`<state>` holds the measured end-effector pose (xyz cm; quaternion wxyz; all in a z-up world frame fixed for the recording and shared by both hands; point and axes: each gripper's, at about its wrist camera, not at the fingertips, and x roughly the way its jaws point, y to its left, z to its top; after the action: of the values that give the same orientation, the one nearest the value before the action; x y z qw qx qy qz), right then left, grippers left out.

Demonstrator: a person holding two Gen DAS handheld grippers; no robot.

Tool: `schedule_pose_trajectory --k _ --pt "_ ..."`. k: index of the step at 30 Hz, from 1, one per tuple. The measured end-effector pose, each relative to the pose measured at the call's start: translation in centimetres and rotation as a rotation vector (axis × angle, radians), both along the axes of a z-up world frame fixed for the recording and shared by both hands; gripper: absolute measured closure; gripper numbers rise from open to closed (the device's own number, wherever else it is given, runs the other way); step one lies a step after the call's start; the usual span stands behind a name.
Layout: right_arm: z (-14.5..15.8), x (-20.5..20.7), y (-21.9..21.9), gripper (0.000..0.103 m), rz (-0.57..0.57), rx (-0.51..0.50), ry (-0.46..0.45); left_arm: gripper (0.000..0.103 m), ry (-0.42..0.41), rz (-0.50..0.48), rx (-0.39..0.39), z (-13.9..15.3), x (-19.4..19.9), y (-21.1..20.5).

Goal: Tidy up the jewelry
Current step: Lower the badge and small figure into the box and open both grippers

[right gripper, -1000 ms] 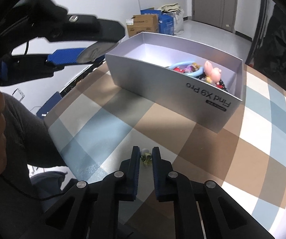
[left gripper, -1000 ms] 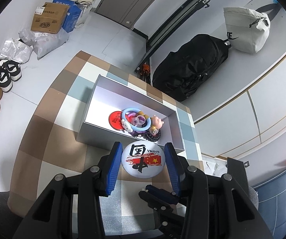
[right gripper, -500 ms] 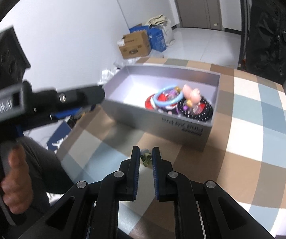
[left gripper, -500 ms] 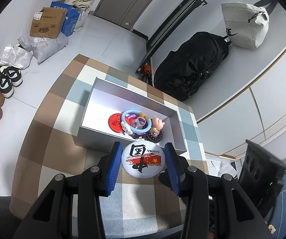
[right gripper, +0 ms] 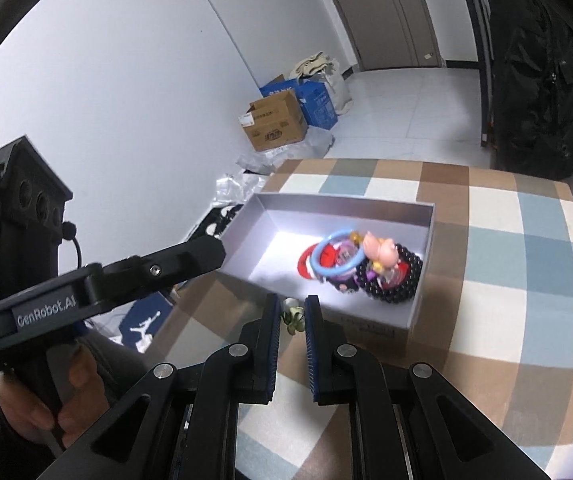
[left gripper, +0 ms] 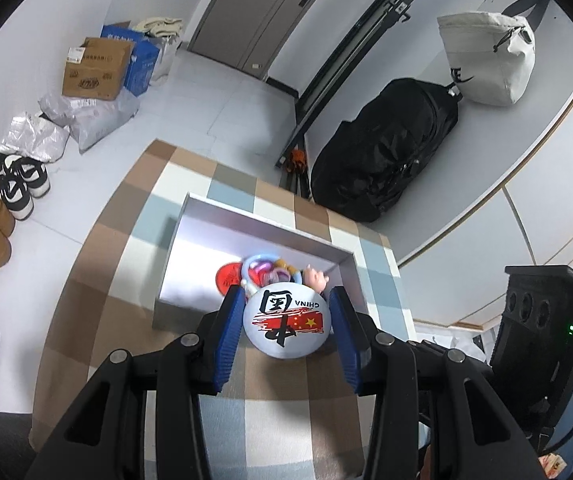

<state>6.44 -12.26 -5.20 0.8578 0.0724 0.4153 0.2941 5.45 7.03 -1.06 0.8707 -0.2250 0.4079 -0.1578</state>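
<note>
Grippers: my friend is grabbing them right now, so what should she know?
Left gripper: fingers shut on the round China badge, held above the near wall of the grey box.
Right gripper: fingers shut on a small green trinket, just short of the box.
Done: blue ring, pig charm and black bead bracelet lie in the box.
Left: drop both held pieces in.

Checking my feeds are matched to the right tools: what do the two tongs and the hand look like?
Both tongs, left and right, are black angular frames with silver screw heads and ribbed blue finger pads. The left body reads "GenRobot.AI" in white, with three round ports and a black cable. The hand is bare, in a dark sleeve.
</note>
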Motion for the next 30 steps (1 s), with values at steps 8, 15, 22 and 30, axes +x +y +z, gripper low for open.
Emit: schedule_pose_trajectory --k 8,15,22,30 --pt "0.5 2.0 -0.5 0.092 -0.021 0.034 0.016 0.065 0.038 0.003 -0.044 -0.4 2.2 -0.3" --pt "0.8 4.1 -0.9 0.092 -0.033 0.080 0.036 0.065 0.070 0.007 -0.059 -0.5 4.2 -0.4" --pt "0.4 6.2 -1.8 0.092 -0.076 0.107 0.060 0.065 0.104 0.001 -0.024 -1.3 5.7 -1.5" --pt "-0.4 7.7 -3.2 0.092 -0.122 0.139 0.096 0.065 0.141 -0.022 0.016 -2.3 6.9 -2.6"
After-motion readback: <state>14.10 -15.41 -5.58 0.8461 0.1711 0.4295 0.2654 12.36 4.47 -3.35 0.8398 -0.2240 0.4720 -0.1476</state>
